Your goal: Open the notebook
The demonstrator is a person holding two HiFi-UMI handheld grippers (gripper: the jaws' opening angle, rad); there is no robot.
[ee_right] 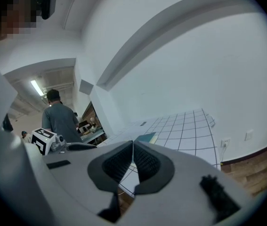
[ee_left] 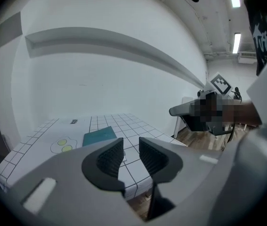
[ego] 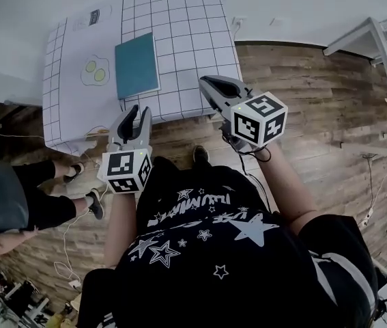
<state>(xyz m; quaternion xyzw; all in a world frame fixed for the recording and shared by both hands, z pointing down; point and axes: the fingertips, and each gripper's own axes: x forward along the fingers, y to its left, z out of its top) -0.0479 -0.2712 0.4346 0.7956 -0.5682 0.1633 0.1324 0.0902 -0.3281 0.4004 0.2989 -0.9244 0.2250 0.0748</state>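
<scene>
The teal notebook (ego: 137, 65) is laid closed and flat near the middle of the grid-patterned worktop (ego: 186, 19), just beside a printed fried-egg picture (ego: 95, 70), where its cover can be reached from the near edge. It is touched by neither tool; both are held short of the worktop's near edge and pointed toward it. The left tongs (ego: 138, 109) are set partly apart with nothing between them, probably in readiness for the cover's edge. The right tongs (ego: 205, 82) are pressed together and empty, perhaps to be used for steadying the book.
</scene>
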